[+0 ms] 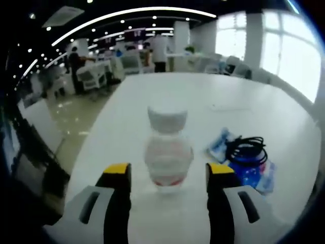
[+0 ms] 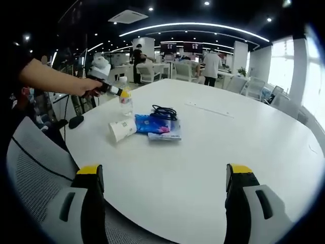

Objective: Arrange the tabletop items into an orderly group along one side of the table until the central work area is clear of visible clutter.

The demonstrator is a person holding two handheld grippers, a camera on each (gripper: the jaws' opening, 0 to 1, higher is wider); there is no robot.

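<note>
Left gripper [image 1: 168,175]: its yellow-tipped jaws are standing open on either side of a clear plastic bottle [image 1: 168,152], not visibly touching it.
Bottle: it is standing upright on the white table [image 1: 152,101], white cap on top, near the table's edge.
Blue packet [image 1: 251,170]: it is lying flat to the right of the bottle, with a coiled black cable [image 1: 246,150] resting on top.
Right gripper [image 2: 165,175]: its jaws are spread wide and holding nothing, hovering over bare tabletop.
Paper cup [image 2: 122,130]: it is lying on its side, just beside the blue packet.
Person's hand [image 2: 84,86]: it is holding the left gripper at the bottle.
</note>
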